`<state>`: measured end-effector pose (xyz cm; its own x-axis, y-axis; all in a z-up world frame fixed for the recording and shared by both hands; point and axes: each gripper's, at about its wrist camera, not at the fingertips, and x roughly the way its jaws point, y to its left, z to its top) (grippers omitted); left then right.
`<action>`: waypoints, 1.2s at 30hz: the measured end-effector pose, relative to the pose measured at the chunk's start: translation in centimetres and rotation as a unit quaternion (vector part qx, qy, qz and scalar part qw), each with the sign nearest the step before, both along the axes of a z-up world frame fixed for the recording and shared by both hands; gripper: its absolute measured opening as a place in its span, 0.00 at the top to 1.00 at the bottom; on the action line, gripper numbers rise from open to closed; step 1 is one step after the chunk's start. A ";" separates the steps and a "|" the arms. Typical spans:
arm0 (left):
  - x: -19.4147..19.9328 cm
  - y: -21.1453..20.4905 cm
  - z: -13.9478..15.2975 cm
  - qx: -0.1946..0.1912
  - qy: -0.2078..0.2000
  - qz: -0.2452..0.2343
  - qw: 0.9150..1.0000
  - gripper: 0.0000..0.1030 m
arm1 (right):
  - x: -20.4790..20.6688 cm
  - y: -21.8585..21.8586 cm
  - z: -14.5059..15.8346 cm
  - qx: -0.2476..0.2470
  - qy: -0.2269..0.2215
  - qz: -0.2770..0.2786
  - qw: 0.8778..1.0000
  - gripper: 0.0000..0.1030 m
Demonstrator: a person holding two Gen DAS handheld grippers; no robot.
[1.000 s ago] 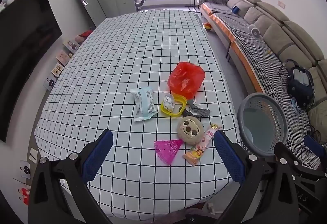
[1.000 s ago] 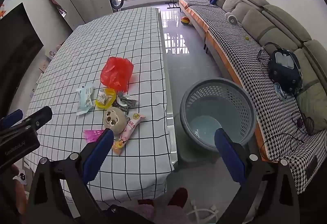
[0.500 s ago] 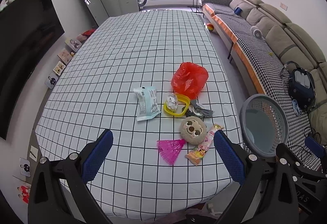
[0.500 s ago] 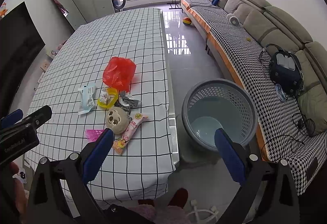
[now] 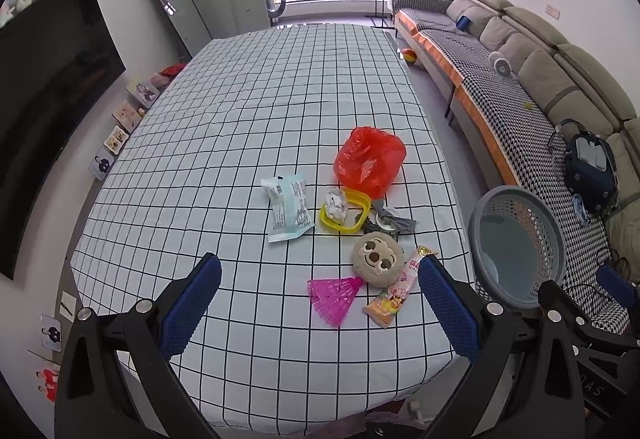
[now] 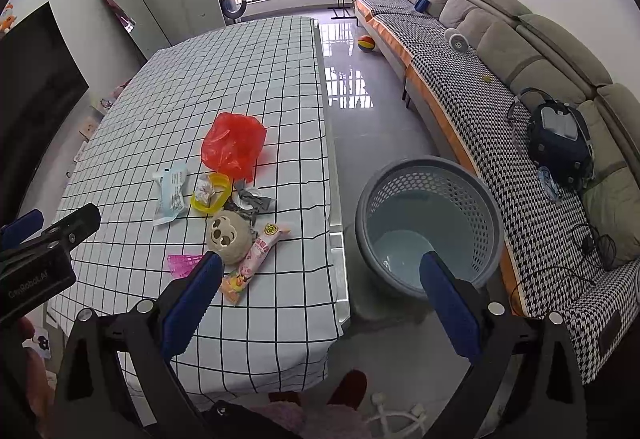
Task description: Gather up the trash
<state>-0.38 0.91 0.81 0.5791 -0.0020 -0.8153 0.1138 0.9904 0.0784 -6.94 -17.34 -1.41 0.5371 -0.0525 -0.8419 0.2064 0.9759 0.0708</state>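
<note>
Trash sits clustered near the table edge — red bag, pale wrapper, snack packet. Basket stands empty on the floor beside it. Left gripper and right gripper both spread wide, holding nothing. Best start: nearest packet — pinch flat, low, skip the plush toy.

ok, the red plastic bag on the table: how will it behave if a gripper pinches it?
The red plastic bag looks thin, crumpled and puffed up, so it will probably collapse and hang floppy when pinched. It is likely very light. Its glossy film may slip unless the gripper catches a fold. Contents, if any, cannot be seen.
</note>
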 end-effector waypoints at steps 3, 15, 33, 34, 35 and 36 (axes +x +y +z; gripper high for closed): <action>0.1 0.0 0.0 -0.002 0.001 0.000 1.000 0.06 | 0.0 0.0 0.0 0.000 0.000 0.000 1.000 0.08; 0.3 0.2 -0.4 -0.005 0.003 0.003 1.000 0.06 | 0.4 0.0 0.0 0.000 0.001 0.002 1.000 0.08; 1.6 0.5 -0.8 -0.003 0.014 0.006 1.000 0.06 | 1.7 0.3 -0.6 0.001 0.006 0.005 1.000 0.08; 1.6 0.6 -0.9 -0.003 0.015 0.007 1.000 0.06 | 1.8 0.3 -0.6 0.001 0.007 0.005 1.000 0.08; 1.7 0.6 -1.0 -0.003 0.017 0.007 1.000 0.06 | 1.8 0.3 -0.6 0.001 0.008 0.006 1.000 0.08; 1.8 0.7 -1.1 -0.004 0.018 0.007 1.000 0.06 | 1.9 0.3 -0.7 0.001 0.009 0.005 1.000 0.08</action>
